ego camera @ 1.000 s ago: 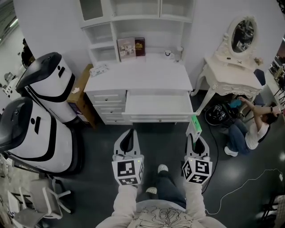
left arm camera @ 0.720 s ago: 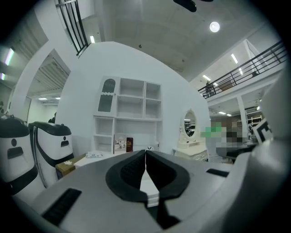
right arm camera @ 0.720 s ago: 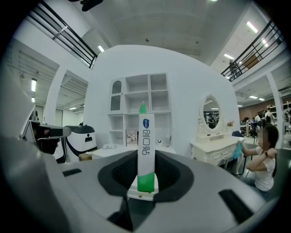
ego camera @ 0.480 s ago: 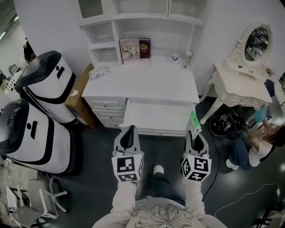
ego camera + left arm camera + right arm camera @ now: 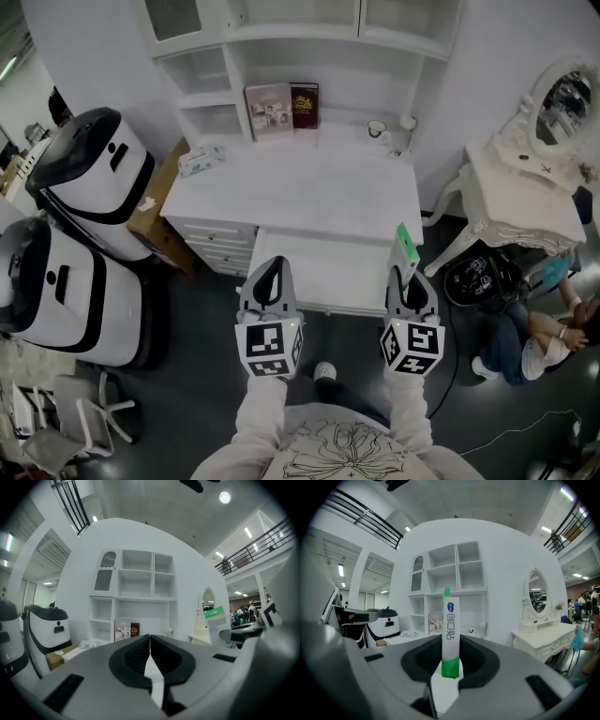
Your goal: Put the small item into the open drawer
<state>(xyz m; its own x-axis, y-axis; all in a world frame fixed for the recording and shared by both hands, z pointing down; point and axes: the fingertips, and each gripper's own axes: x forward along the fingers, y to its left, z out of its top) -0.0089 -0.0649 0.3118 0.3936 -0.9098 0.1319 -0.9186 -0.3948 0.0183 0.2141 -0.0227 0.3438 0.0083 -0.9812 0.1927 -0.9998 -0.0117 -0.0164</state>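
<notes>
Head view, from the left: two white-and-black machines point(image 5: 80, 178) stand beside the desk point(image 5: 291, 192), well apart from the action. Next, the left gripper point(image 5: 271, 268), jaws pressed together with nothing between them; the left gripper view confirms it point(image 5: 150, 641), pads meeting in a thin seam. Its tip sits over the front left edge of the open drawer point(image 5: 319, 267), which is pulled out below the desk top. Over to the right gripper point(image 5: 409, 277), and here is the pack point(image 5: 405, 247): it pokes out past the jaw tips, over the drawer's right front corner, not in the drawer yet. In the right gripper view the jaws point(image 5: 450, 662) stand partly apart and clamped on the pack point(image 5: 450, 630), gripping its lower end while the rest rises upright between them. It is a slim, flat stick of a thing, white through the middle with blue print, green at the bottom and green at the pointed top. Far right, a cream dressing table point(image 5: 525, 192), and a person point(image 5: 539, 328) sits on the floor beside it.
</notes>
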